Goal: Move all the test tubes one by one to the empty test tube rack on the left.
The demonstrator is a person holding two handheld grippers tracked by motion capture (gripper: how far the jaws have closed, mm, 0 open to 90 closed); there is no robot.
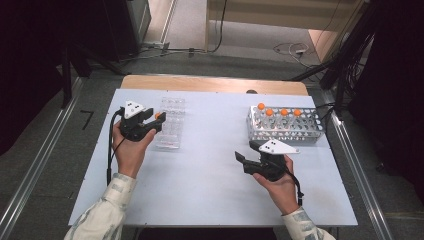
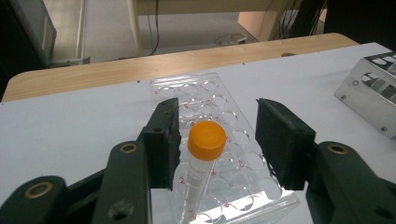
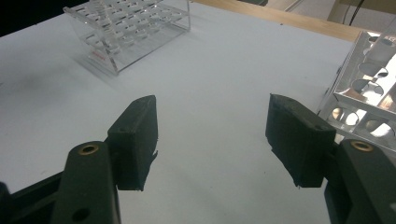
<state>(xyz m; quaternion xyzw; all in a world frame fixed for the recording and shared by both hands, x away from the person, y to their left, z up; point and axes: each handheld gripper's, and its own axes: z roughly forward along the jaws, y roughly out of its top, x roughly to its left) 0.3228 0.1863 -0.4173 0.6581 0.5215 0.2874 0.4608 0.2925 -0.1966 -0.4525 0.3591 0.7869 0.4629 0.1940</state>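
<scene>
A clear tube with an orange cap (image 2: 207, 140) stands upright in a hole of the clear plastic rack (image 2: 233, 135), near its front end. My left gripper (image 2: 215, 119) is open around that tube, with a pad on each side and a gap to the cap on both. From above, the left gripper (image 1: 156, 120) sits at the clear rack's (image 1: 170, 127) left edge, and the orange cap (image 1: 157, 115) shows between its jaws. My right gripper (image 1: 246, 151) hovers open and empty over the bare white table (image 3: 212, 70), just in front of the metal rack (image 1: 285, 131).
The metal rack (image 3: 369, 79) holds several orange-capped tubes (image 1: 270, 112) in its back row. The clear rack (image 3: 126, 32) lies far left in the right gripper view. A wooden strip (image 1: 215, 83) runs along the table's far edge, with cables on the floor beyond.
</scene>
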